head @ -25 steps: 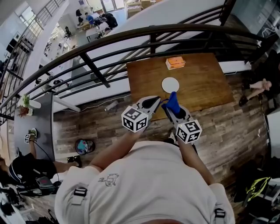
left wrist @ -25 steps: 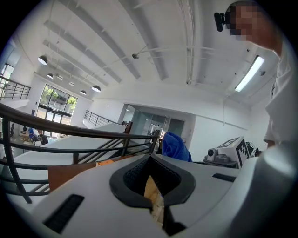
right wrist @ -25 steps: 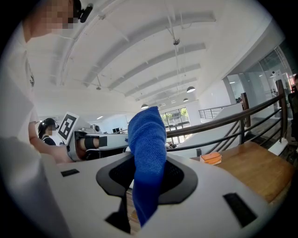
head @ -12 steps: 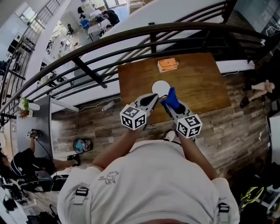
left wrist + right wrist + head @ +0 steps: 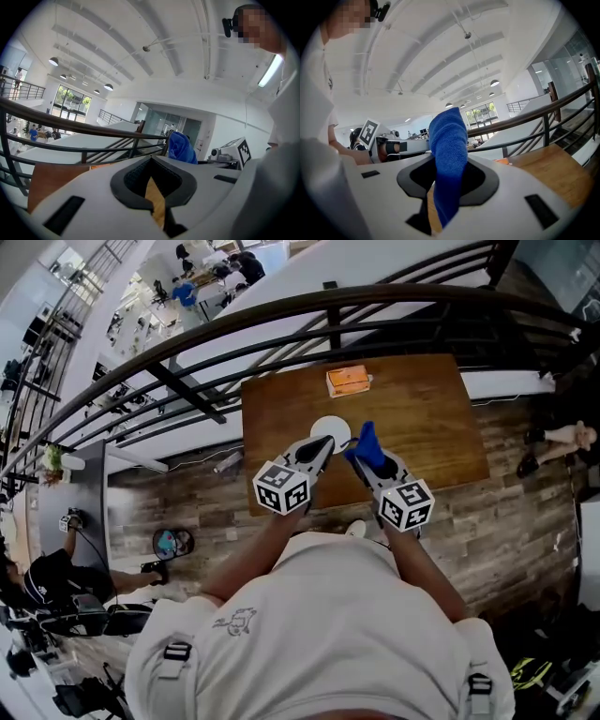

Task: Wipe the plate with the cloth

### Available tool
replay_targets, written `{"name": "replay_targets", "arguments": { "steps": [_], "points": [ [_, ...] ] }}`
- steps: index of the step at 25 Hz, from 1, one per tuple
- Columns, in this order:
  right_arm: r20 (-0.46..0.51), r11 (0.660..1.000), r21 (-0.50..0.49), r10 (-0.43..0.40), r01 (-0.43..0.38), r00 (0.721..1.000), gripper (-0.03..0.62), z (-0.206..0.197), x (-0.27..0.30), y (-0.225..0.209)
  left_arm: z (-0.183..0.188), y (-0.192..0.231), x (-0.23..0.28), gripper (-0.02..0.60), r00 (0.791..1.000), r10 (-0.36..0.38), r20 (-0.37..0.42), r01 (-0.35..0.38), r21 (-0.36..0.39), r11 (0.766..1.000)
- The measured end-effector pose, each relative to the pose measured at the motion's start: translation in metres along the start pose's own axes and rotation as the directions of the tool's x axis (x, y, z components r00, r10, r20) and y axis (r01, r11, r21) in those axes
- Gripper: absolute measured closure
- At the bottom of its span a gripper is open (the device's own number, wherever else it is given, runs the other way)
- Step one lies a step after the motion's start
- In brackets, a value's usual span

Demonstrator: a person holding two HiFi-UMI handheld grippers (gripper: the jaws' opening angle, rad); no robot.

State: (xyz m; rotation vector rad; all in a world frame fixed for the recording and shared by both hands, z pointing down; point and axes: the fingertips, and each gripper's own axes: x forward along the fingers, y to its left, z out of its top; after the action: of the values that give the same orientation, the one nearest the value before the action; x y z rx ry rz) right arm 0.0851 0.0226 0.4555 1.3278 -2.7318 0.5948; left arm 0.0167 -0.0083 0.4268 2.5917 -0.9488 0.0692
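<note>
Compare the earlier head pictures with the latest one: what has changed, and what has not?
The left hand-held gripper and right hand-held gripper have moved forward toward the plate; the left one's tip now overlaps its near rim in the head view. Nothing was grasped or released. Unchanged: the right one clamps the blue cloth, the left is shut and empty, the plate and orange box sit on the table.

A small round white plate (image 5: 330, 430) lies flat on the brown wooden surface (image 5: 422, 427), partly hidden. A blue terry cloth (image 5: 448, 154) stands upright, pinched in the right gripper (image 5: 358, 457), near the plate.
</note>
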Motion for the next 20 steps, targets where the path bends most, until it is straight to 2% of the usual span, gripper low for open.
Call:
{"name": "replay_targets", "arguments": {
  "steps": [6,12,20],
  "points": [
    [-0.012,1.000,0.008,0.019,-0.019,1.000,0.470,0.004,0.000,-0.027,-0.003,-0.001,0.023,0.575,1.000,0.025,-0.003,-0.025,-0.008,1.000],
    [-0.030,0.999,0.020,0.039,-0.038,0.999,0.470,0.002,0.015,-0.035,-0.009,0.019,0.025,0.575,0.998,0.064,-0.013,-0.065,-0.030,0.997],
    [-0.060,0.999,0.014,0.034,-0.033,0.998,0.470,0.003,0.034,-0.043,-0.017,0.040,0.040,0.575,0.998,0.057,-0.035,-0.059,-0.064,0.996]
  ]
}}
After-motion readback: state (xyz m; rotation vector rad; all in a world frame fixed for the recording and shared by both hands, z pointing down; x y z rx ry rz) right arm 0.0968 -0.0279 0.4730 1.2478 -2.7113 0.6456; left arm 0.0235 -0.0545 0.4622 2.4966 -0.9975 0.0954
